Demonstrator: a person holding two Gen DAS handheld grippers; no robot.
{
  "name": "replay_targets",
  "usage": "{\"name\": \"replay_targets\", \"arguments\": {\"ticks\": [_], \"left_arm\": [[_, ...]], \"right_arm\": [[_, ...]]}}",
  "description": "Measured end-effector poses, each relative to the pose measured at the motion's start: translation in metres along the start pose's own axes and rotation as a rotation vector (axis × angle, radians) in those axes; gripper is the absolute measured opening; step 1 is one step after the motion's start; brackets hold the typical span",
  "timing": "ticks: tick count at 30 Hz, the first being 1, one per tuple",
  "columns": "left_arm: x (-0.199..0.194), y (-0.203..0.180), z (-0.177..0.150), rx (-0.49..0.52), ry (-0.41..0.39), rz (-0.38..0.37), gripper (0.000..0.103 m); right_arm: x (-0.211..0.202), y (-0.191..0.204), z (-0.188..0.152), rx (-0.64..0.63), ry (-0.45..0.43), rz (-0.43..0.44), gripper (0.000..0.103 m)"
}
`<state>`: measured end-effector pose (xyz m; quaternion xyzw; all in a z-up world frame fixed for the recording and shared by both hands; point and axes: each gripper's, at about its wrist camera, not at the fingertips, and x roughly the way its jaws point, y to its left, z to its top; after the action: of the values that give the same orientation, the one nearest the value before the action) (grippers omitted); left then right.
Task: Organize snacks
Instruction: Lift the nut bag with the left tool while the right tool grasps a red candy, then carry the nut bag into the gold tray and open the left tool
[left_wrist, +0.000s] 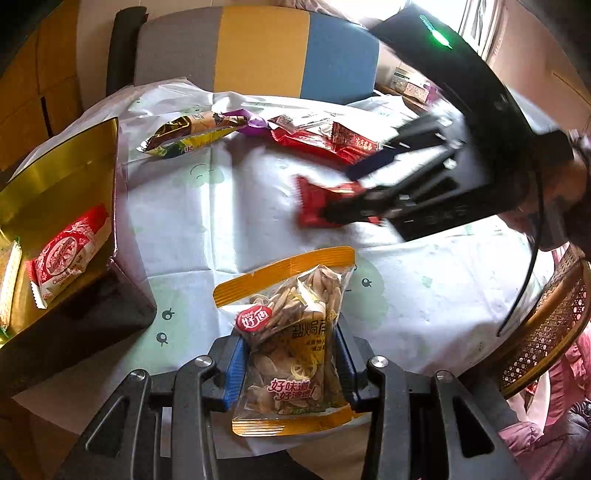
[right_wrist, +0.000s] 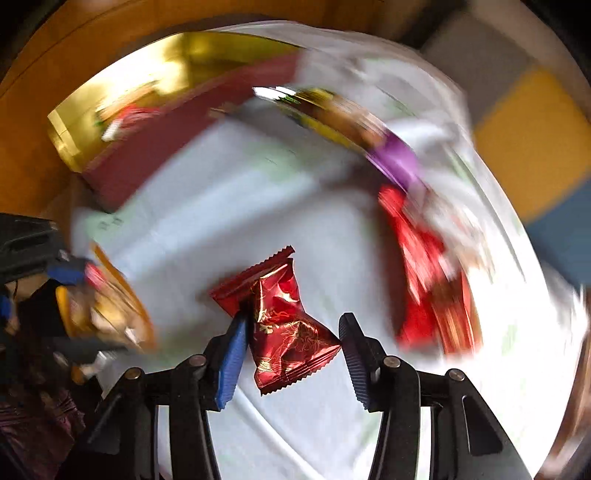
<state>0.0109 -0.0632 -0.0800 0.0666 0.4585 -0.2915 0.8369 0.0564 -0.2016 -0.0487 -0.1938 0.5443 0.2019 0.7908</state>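
My left gripper (left_wrist: 290, 343) is shut on an orange-edged clear packet of seeds (left_wrist: 291, 295), which it holds upright over the white tablecloth (left_wrist: 221, 214). My right gripper (right_wrist: 291, 321) is shut on a dark red foil snack packet (right_wrist: 288, 332), with both pads against its sides. In the left wrist view that right gripper (left_wrist: 338, 194) and its red packet (left_wrist: 314, 199) show blurred at centre right. A gold-lined box (left_wrist: 74, 177) stands at the left with a red-and-white packet (left_wrist: 66, 254) inside it.
Along the far side of the cloth lie a brown-and-yellow packet (left_wrist: 188, 133), a purple wrapper (left_wrist: 255, 123) and red packets (left_wrist: 325, 142). A grey, yellow and blue chair back (left_wrist: 258, 51) stands behind the table. A wicker chair (left_wrist: 546, 332) is at the right.
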Motion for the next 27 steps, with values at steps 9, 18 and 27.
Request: {"name": "replay_targets", "arguments": {"ticks": [9,18,27], "left_arm": [[-0.018,-0.008,0.010,0.021,-0.053,0.011,0.042],[-0.075,0.064,0.062,-0.245,-0.182,0.061,0.042],[-0.032,0.183,0.108,-0.604,-0.077,0.168,0.042]], "right_arm": [[-0.003,-0.030,-0.045,0.225,-0.090,0.032,0.051],[-0.001,-0.031,-0.055,0.219,-0.105,0.019,0.047],[-0.003,-0.030,-0.055,0.221,-0.109,0.010,0.048]]}}
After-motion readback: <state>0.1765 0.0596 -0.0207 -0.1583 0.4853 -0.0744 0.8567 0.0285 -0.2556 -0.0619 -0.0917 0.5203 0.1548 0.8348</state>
